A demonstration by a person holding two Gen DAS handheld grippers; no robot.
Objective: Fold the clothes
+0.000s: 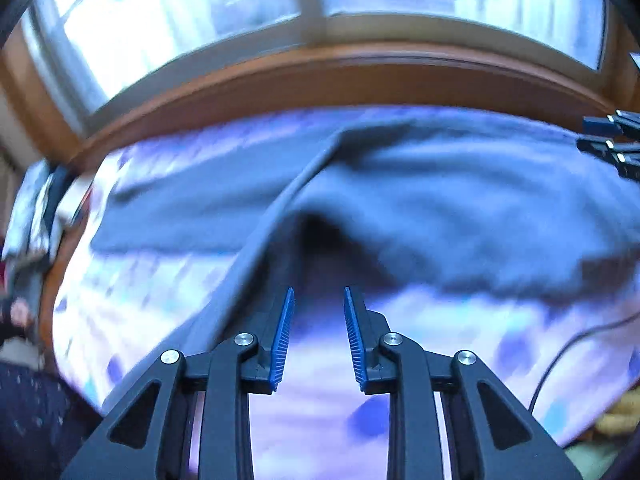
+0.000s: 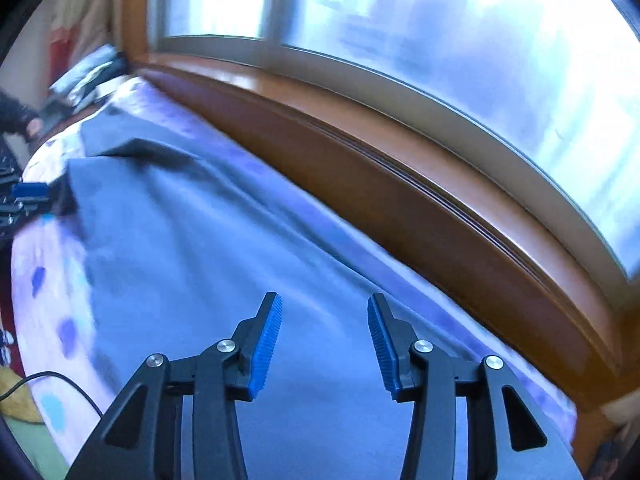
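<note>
I see a matt grey-blue cloth garment lying soft and creased on a pale lilac printed fabric sheet. My left gripper and right gripper are matt black plastic with ribbed blue pads and shiny metal pins. Behind runs a glossy, smooth brown wooden sill.

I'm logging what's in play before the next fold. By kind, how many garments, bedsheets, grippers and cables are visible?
Grey-blue cloth garment, spread on the bed: 1
Lilac patterned bedsheet under it: 1
Black two-finger grippers with blue pads, left gripper and right gripper, both open and empty: 2
Thin black cable at the bed's edge: 1
Total: 5
</note>
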